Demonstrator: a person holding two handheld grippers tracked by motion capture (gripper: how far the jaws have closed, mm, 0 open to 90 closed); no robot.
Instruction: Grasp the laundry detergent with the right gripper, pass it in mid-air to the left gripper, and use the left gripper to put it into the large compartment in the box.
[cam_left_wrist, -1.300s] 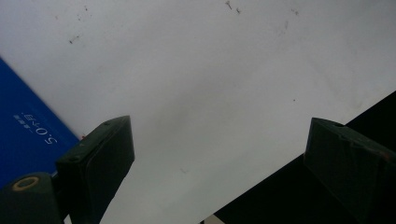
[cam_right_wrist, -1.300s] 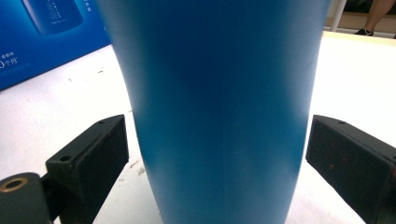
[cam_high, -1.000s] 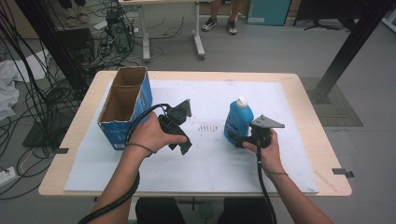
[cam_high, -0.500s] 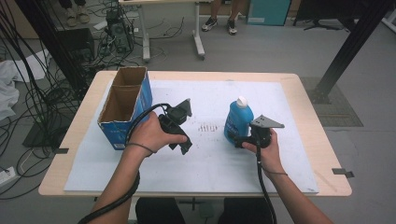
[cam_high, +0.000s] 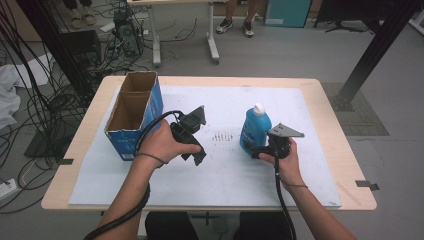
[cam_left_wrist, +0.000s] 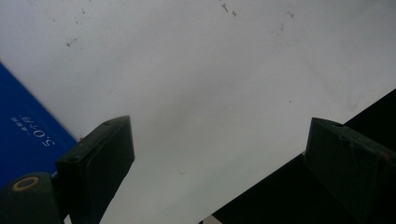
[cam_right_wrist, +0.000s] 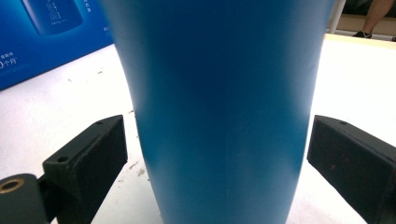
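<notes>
A blue bottle (cam_high: 255, 129) with a white cap stands upright on the white mat (cam_high: 225, 175), right of centre. My right gripper (cam_high: 256, 149) is at its near side, low on the body. In the right gripper view the bottle (cam_right_wrist: 219, 93) stands between the two jaws of the right gripper (cam_right_wrist: 217, 135), which is open, with a small gap on each side. My left gripper (cam_high: 196, 153) is held over the mat, left of centre. It (cam_left_wrist: 215, 135) is open over bare mat with nothing between its fingers.
An open blue cardboard box (cam_high: 132, 117) stands at the table's left, close to my left hand; its blue side (cam_left_wrist: 23, 135) shows beside the left jaw. The wooden table's edge (cam_high: 345, 150) runs around the mat. Cables and black stands lie beyond the table.
</notes>
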